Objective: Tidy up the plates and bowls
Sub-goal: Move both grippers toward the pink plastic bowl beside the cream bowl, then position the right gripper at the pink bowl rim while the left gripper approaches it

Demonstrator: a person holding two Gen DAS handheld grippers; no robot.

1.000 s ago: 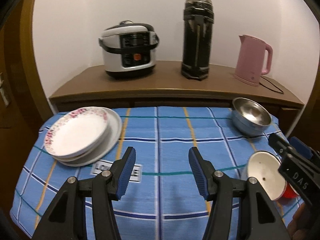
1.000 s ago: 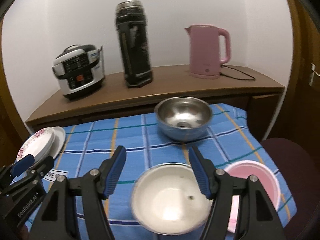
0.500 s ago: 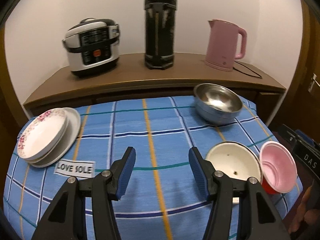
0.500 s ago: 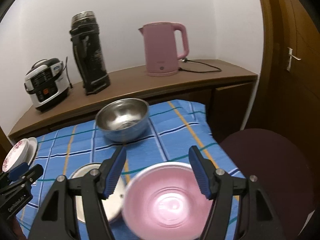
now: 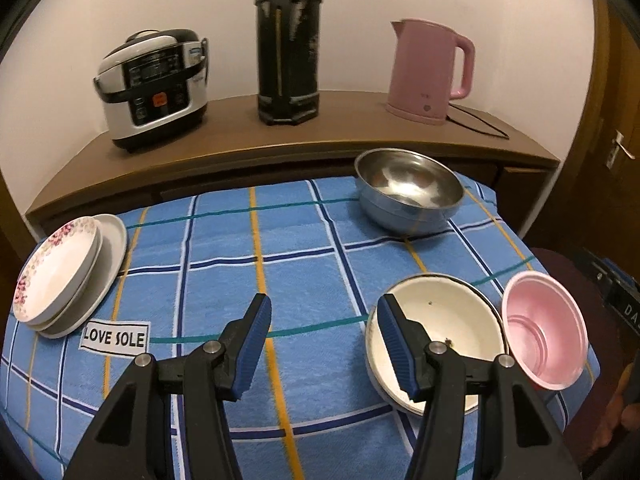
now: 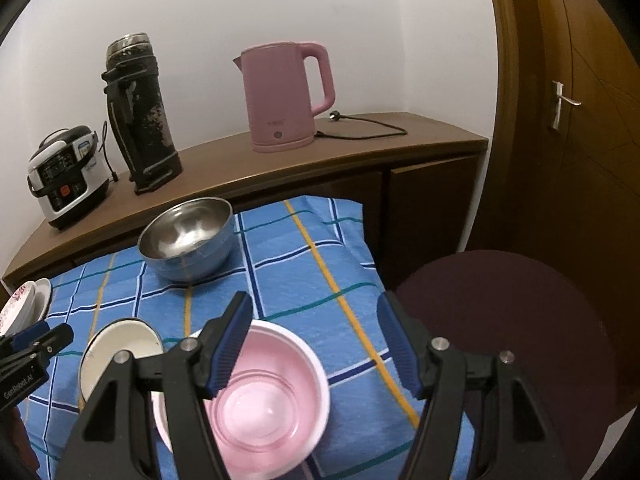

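Left wrist view: plate stack [image 5: 60, 276] at table's left edge, steel bowl [image 5: 408, 190] at far right corner. Left gripper [image 5: 322, 344] swung right, wide, empty. Right gripper [image 6: 312, 340] shifted onto pink bowl [image 6: 260, 396] beside enamel bowl [image 6: 120, 348]; jaws wide, nothing gripped. Bowl pickup judged next.

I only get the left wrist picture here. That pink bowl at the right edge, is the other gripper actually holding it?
Observer: No. In the right wrist view the right gripper stands open above the pink bowl, pads off it.
Operator: What's to the right of the table?
Observer: A dark round seat beside the cloth's edge.
Operator: Is the kettle plugged in?
Observer: No. The pink kettle has its cord's plug lying loose on the sideboard.
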